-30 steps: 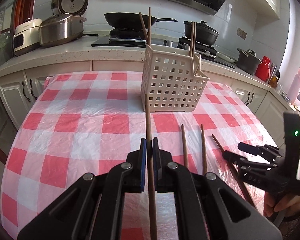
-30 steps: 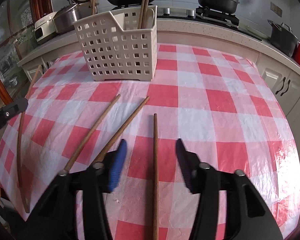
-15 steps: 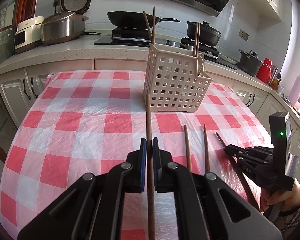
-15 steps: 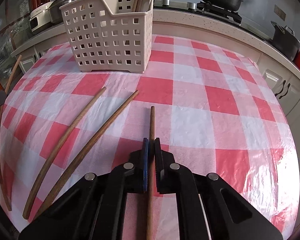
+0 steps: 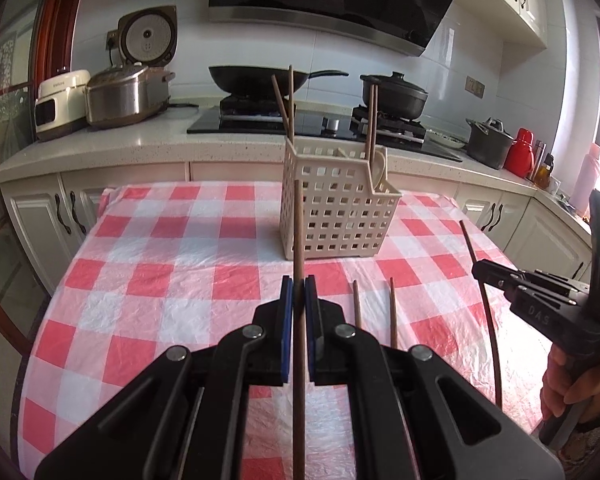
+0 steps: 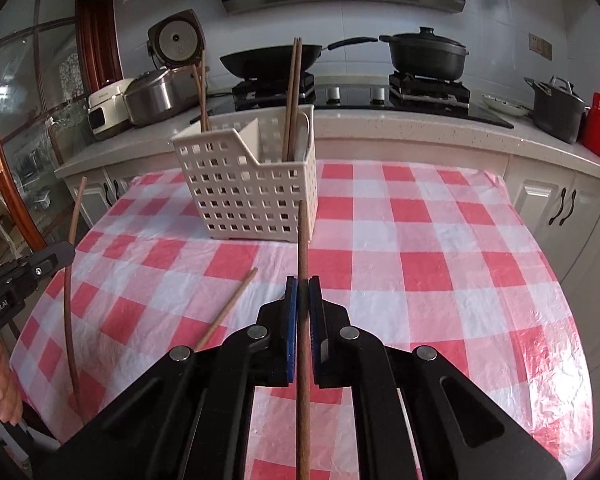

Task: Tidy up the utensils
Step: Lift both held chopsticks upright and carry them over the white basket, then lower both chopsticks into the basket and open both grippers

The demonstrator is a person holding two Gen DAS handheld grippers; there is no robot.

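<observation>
My left gripper point(image 5: 299, 285) is shut on a brown chopstick point(image 5: 298, 232) that points toward the white slotted basket point(image 5: 340, 216). My right gripper point(image 6: 302, 285) is shut on another chopstick point(image 6: 301, 240), held above the cloth and aimed at the basket point(image 6: 252, 200). In the left wrist view, the right gripper point(image 5: 480, 270) is at the right edge with its stick point(image 5: 486, 320). In the right wrist view, the left gripper point(image 6: 66, 254) is at the left edge with its stick point(image 6: 69, 300). Several chopsticks point(image 6: 294, 92) stand in the basket. Two loose chopsticks point(image 5: 357, 304) point(image 5: 393, 308) lie on the cloth.
The table wears a red and white checked cloth point(image 5: 160, 280). Behind it runs a counter point(image 5: 140, 148) with rice cookers point(image 5: 128, 96), a wok point(image 5: 260, 78), black pots point(image 5: 396, 96) and a red flask point(image 5: 520, 152). A person's hand point(image 5: 568, 384) grips the right handle.
The right gripper closed on the chopstick between its fingers and lifted it off the cloth. The left gripper rose a little with its chopstick still held.
</observation>
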